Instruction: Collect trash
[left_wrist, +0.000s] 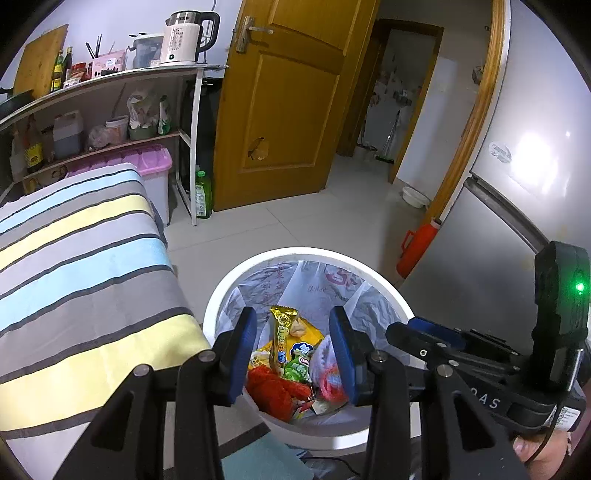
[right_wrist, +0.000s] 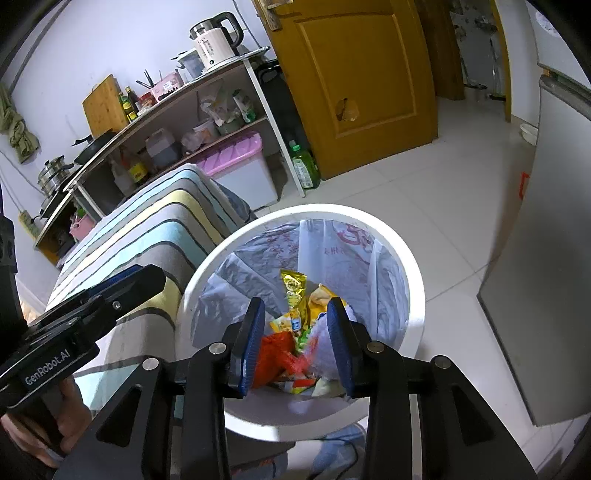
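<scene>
A white round trash bin (left_wrist: 221, 295) lined with a plastic bag stands on the floor beside the striped bed; it also shows in the right wrist view (right_wrist: 417, 280). Inside lie several wrappers: a gold snack wrapper (left_wrist: 281, 334) (right_wrist: 295, 295), a red wrapper (left_wrist: 269, 391) (right_wrist: 273, 354), a green packet (left_wrist: 297, 367) and a pale bag (right_wrist: 321, 339). My left gripper (left_wrist: 293, 354) hovers over the bin, open and empty. My right gripper (right_wrist: 297, 343) hovers over the bin too, open and empty. The right gripper's body (left_wrist: 480, 354) shows at the left view's right side.
A bed with a striped cover (left_wrist: 81, 266) lies left of the bin. A shelf unit (left_wrist: 110, 110) with a kettle, bottles and a pink-lidded box stands behind it. A wooden door (left_wrist: 288, 103), a grey fridge (left_wrist: 517, 184) and a red flask (left_wrist: 417, 247) are on the right.
</scene>
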